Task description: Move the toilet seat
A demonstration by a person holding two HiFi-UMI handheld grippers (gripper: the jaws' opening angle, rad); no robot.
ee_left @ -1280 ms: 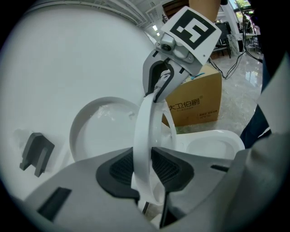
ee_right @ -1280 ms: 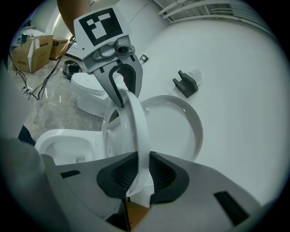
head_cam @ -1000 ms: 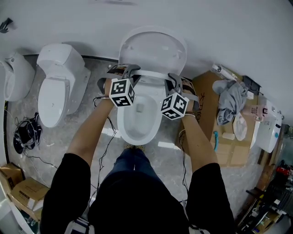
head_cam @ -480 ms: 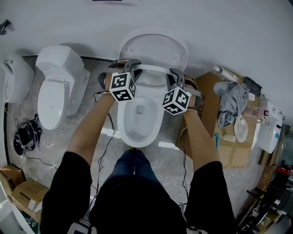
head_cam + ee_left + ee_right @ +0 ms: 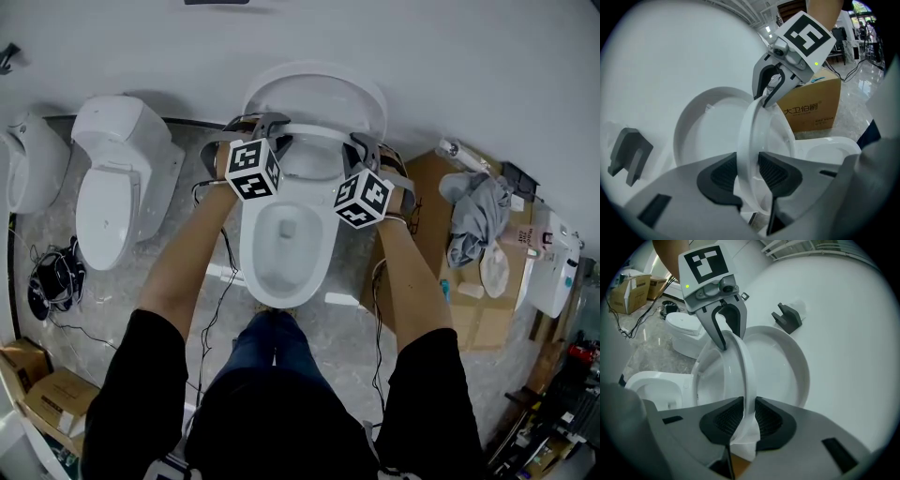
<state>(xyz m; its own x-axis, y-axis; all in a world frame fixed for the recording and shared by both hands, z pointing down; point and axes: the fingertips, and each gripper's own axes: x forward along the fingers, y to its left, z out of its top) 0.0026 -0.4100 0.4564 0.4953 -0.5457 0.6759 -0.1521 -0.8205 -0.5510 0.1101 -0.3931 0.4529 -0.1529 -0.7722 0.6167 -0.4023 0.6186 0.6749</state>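
Head view showed a person standing over a white toilet [image 5: 281,272], a gripper in each hand; the toilet seat [image 5: 314,134] stood raised almost upright just in front of the open lid [image 5: 319,89], its rim taken on either side. Right gripper view showed the right gripper [image 5: 744,420] clamped on the seat's rim, both pads pressing it; left gripper view showed the left gripper [image 5: 749,171] with the rim between its pads, its jaws having just been opening, and a thin gap seemed to lie beside one pad, so it looked released; a second toilet [image 5: 112,178] stood at the left; a cardboard box [image 5: 811,110] sat at the right.
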